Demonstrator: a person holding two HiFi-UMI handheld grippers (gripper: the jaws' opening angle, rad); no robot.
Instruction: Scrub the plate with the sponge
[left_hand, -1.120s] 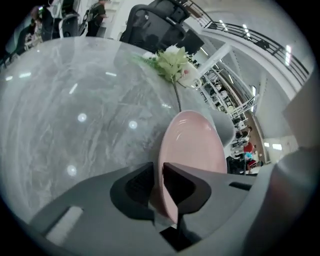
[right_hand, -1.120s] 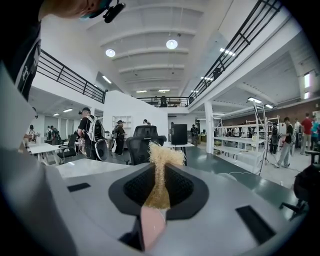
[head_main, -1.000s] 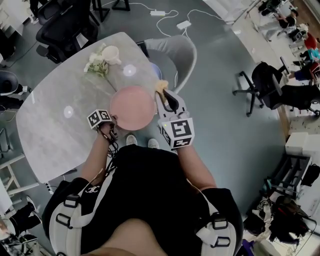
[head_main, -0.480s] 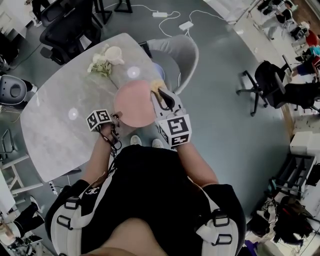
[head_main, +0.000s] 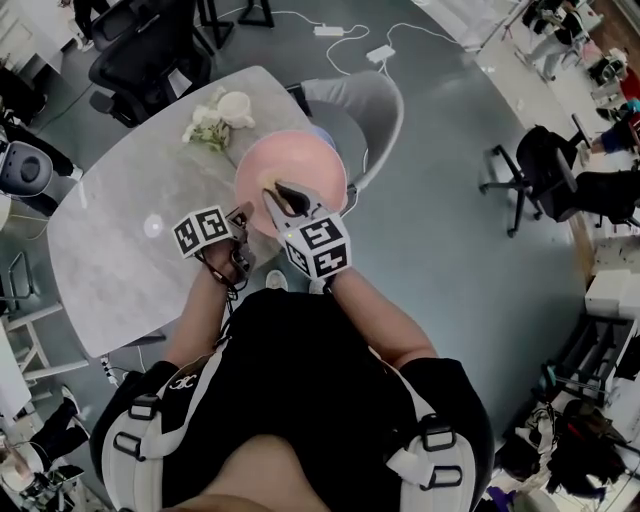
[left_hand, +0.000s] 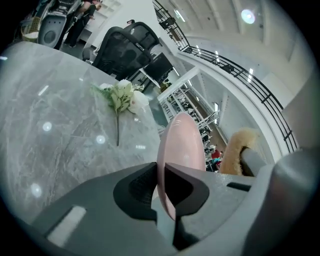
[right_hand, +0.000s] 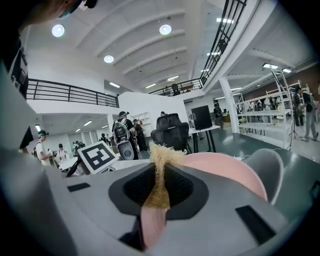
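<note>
I have the left gripper (left_hand: 160, 172) clamped on the near left rim of the pink plate (head_main: 300, 160); in the left gripper view its two jaws pinch the plate edge-on, one on each face. From the head view the plate sits over the far right part of the grey marble table (head_main: 120, 250), its far side reaching past the table edge toward the grey chair (head_main: 375, 105). I cannot tell whether any part of the plate rests on the tabletop.

My right gripper (right_hand: 159, 172) is closed on the sponge (right_hand: 160, 150), a thin piece with a frayed tan top that pokes out beyond the jaw tips. In the head view this gripper lies over the near part of the plate, pointing to the far left, just right of the left gripper. The left gripper view shows the tan sponge close beside the plate's right face, though I cannot say if they touch.

A white flower (head_main: 208, 125) with a green stem lies on the far side of the table, left of the plate and apart from it
</note>
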